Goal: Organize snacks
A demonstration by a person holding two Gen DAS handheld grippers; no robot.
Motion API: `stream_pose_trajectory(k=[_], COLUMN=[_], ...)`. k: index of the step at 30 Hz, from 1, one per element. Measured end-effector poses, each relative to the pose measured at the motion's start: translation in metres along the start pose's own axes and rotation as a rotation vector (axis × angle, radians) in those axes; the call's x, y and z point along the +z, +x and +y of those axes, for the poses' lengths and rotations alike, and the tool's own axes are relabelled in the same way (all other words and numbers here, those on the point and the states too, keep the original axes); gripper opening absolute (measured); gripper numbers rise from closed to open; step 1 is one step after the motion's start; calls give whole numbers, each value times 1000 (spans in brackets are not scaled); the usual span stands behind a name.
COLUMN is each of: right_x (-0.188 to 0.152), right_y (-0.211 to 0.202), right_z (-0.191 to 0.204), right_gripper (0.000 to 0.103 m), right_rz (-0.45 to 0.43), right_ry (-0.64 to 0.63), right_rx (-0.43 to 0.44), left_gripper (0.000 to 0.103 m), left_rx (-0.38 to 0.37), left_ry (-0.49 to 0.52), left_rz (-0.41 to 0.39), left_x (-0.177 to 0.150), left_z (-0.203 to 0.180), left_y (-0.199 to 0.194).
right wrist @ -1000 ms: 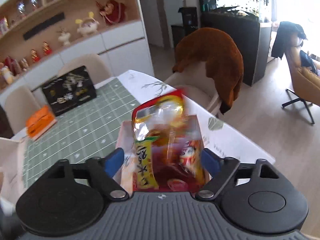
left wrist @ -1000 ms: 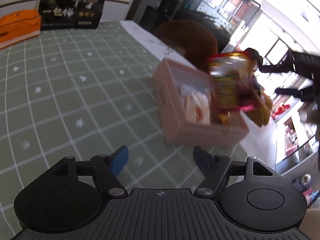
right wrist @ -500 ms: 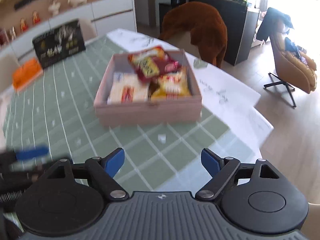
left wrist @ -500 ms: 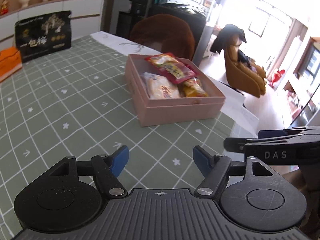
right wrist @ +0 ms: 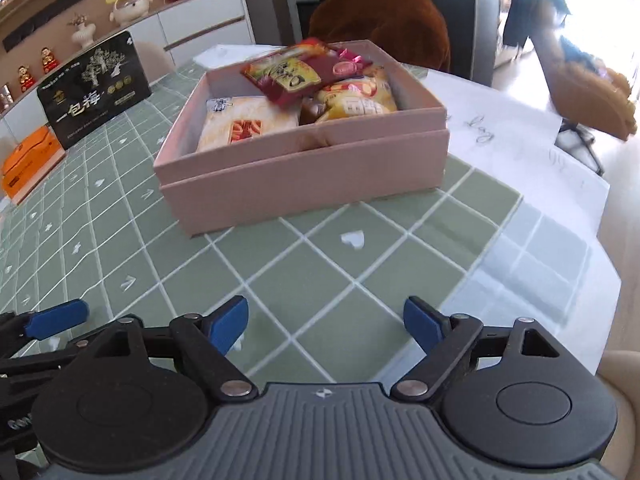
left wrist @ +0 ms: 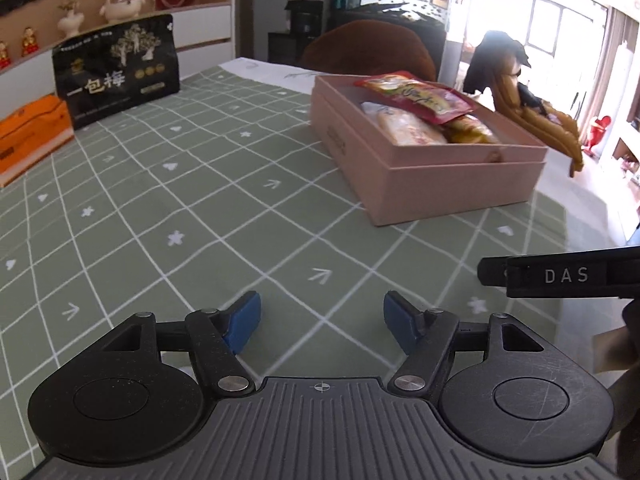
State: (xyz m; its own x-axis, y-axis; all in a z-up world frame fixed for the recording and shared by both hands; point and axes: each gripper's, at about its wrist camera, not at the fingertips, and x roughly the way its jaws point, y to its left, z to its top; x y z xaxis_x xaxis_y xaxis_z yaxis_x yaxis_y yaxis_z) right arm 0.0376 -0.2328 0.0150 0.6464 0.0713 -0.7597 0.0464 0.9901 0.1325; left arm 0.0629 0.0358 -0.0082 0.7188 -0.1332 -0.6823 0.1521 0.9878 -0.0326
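A pink open box (left wrist: 440,184) (right wrist: 304,176) stands on the green checked tablecloth. In it lie a red snack packet (left wrist: 420,98) (right wrist: 296,74) on top, a pale packet (left wrist: 408,130) (right wrist: 248,122) and a yellow packet (left wrist: 472,134) (right wrist: 356,98). My left gripper (left wrist: 322,316) hovers low over the cloth, well short of the box, its jaws closing a little with nothing between them. My right gripper (right wrist: 326,320) sits in front of the box, its jaws opening and empty. One of its fingers (left wrist: 560,276) shows at the right of the left wrist view.
A black pouch (left wrist: 116,72) (right wrist: 96,88) stands at the far side of the table, with an orange box (left wrist: 32,132) (right wrist: 28,160) beside it. A brown-draped chair (left wrist: 368,48) is behind the pink box. The table's edge (right wrist: 560,264) runs close on the right.
A second ago my right gripper held the red packet above the box. The packet now lies in the box, and that gripper has come down and back, empty. The left gripper has rolled level.
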Motion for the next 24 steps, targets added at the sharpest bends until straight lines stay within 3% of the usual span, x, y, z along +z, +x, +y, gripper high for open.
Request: stream_pose_trajectory(k=[5, 10, 14, 24], right_x=[-7, -27, -41, -49], right_y=[7, -3, -7, -9], right_z=[25, 31, 24, 22], right_gripper=[92, 103, 103, 103], right_rz=[-6, -29, -93, -154], right_ry=[-83, -57, -30, -25], right_rx=[-85, -93, -115, -124], left_gripper=[74, 74, 75, 75], left_rx=[-12, -19, 5, 1], left_ry=[74, 72, 64, 64], left_rz=[-33, -50, -59, -64], left_x=[-8, -15, -14, -12], left_z=[5, 7, 3, 4], left_y=[-2, -6, -4, -1])
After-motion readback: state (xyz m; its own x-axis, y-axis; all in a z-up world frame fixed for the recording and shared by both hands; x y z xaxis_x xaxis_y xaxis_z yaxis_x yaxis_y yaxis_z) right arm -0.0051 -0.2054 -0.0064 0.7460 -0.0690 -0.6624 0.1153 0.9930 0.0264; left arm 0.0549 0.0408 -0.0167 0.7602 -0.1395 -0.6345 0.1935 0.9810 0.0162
